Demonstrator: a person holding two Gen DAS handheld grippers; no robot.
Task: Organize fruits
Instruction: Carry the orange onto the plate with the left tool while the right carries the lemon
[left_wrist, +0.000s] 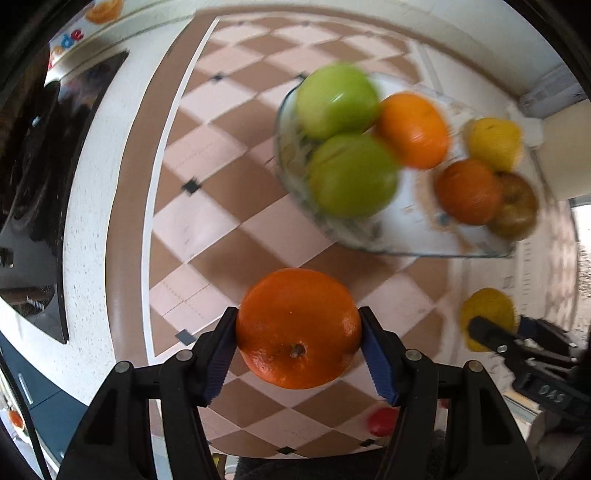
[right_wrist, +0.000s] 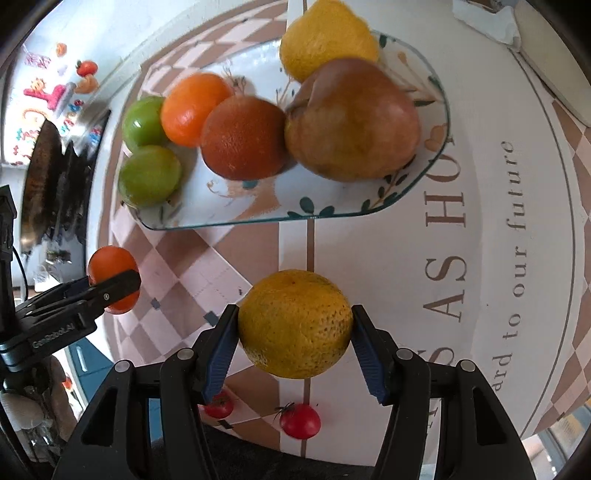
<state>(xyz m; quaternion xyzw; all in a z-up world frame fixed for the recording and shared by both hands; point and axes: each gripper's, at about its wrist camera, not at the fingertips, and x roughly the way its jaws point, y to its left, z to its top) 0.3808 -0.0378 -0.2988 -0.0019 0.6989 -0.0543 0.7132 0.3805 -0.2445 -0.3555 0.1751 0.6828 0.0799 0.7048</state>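
My left gripper (left_wrist: 298, 345) is shut on an orange (left_wrist: 298, 326) and holds it above the checkered tablecloth. My right gripper (right_wrist: 293, 339) is shut on a yellow-orange citrus fruit (right_wrist: 294, 323). A painted glass platter (right_wrist: 258, 206) lies ahead and holds two green apples (right_wrist: 149, 175), an orange (right_wrist: 194, 109), a dark red-orange fruit (right_wrist: 243, 138), a brownish pear-like fruit (right_wrist: 351, 120) and a lemon (right_wrist: 327, 37). The platter (left_wrist: 406, 236) also shows in the left wrist view. Each gripper appears in the other's view, the right (left_wrist: 491, 332) and the left (right_wrist: 110, 286).
Two small red tomatoes (right_wrist: 299, 421) (right_wrist: 219, 404) lie on the tablecloth near the front edge. A dark object (right_wrist: 48, 173) stands at the left by the table's rim. A white box-like item (right_wrist: 550, 55) sits at the far right.
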